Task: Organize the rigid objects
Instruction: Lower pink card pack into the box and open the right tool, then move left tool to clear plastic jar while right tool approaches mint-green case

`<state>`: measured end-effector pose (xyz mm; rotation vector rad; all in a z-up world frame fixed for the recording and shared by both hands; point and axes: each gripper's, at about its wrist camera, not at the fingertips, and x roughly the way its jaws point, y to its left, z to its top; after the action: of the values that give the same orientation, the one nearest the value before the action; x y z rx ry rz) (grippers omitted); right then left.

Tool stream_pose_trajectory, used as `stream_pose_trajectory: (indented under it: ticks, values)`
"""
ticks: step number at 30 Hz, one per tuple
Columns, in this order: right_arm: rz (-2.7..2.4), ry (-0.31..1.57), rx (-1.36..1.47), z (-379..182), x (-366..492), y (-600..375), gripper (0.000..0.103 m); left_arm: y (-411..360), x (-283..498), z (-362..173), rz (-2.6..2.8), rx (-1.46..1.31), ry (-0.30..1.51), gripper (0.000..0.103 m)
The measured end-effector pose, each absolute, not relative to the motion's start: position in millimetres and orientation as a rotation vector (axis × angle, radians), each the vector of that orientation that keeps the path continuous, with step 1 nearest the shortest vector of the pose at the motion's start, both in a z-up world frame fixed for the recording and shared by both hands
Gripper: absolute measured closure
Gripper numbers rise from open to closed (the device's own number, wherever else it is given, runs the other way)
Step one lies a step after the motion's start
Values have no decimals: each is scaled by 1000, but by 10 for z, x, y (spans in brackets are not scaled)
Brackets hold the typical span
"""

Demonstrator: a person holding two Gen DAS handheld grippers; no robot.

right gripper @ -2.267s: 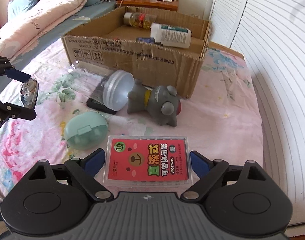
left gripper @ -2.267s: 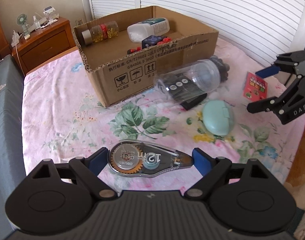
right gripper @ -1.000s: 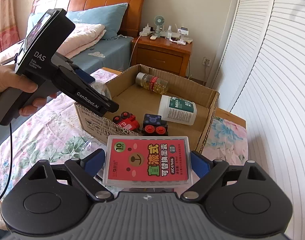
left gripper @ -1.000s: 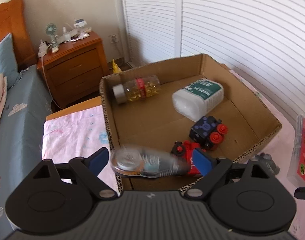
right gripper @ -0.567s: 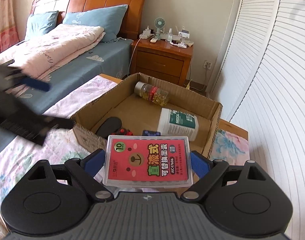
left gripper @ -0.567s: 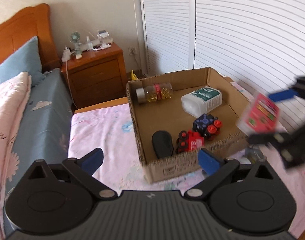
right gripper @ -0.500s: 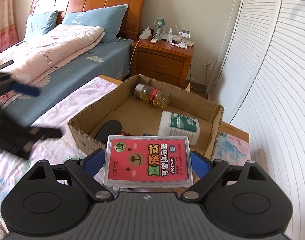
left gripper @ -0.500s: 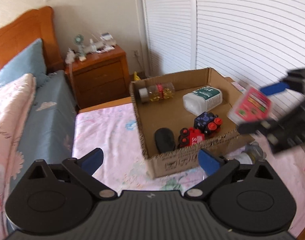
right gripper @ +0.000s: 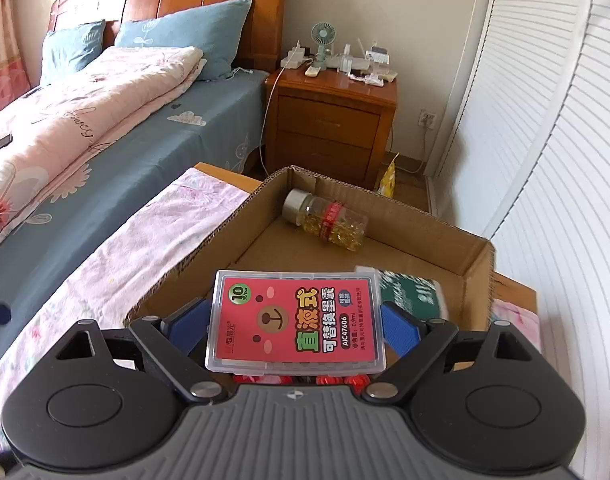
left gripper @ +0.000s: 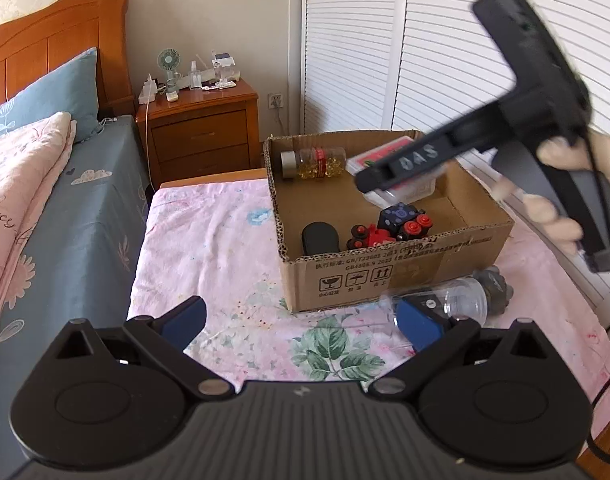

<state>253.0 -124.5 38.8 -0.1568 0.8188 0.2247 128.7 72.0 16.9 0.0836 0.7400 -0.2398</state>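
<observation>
Right gripper [right gripper: 295,322] is clamped on the clear plastic case with the red label [right gripper: 296,322]: blue pads press its left and right short edges, case lying flat across the jaws, label up. Case hangs over the cardboard box [right gripper: 471,276], above its near part; red toy pieces [right gripper: 337,380] show just under the case's near edge. In the box beyond the case: capsule bottle [right gripper: 327,222] on its side at the far wall, white bottle with green print [right gripper: 413,290] just right of the case, partly hidden by the right finger. Left gripper [left gripper: 301,322] has its jaws wide apart with nothing between them, hanging over the pink floral bedspread [left gripper: 209,248], near and left of the box. From the left wrist view the box [left gripper: 393,276] holds the capsule bottle [left gripper: 315,162] at far left, a black oval item [left gripper: 320,237] at near left, a dark blue block with red knobs [left gripper: 403,220] and a red toy [left gripper: 369,236] at the near wall. The right gripper's body crosses over the box's far right, held by a hand [left gripper: 573,192], the red case [left gripper: 385,156] partly visible behind it. Outside the box, touching its near right corner, a clear cylinder [left gripper: 453,300] lies on its side with a grey toy [left gripper: 495,286] at its right end.
</observation>
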Motion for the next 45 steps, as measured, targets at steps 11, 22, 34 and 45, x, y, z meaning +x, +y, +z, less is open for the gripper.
stream_pose_trajectory:
  ticks: [11, 22, 34, 45]
  values:
    - [207, 867, -175, 274, 3121, -1057, 9, 953, 1345, 27, -183, 28, 773, 2]
    - [177, 846, -145, 333, 3050, -1091, 0, 975, 1330, 32, -195, 14, 776, 2]
    - [149, 808, -151, 446, 2417, -1214, 0, 905, 1209, 77, -204, 26, 771, 2]
    - [-15, 794, -109, 235, 1665, -1571, 0, 843, 1139, 73, -221, 43, 781, 2]
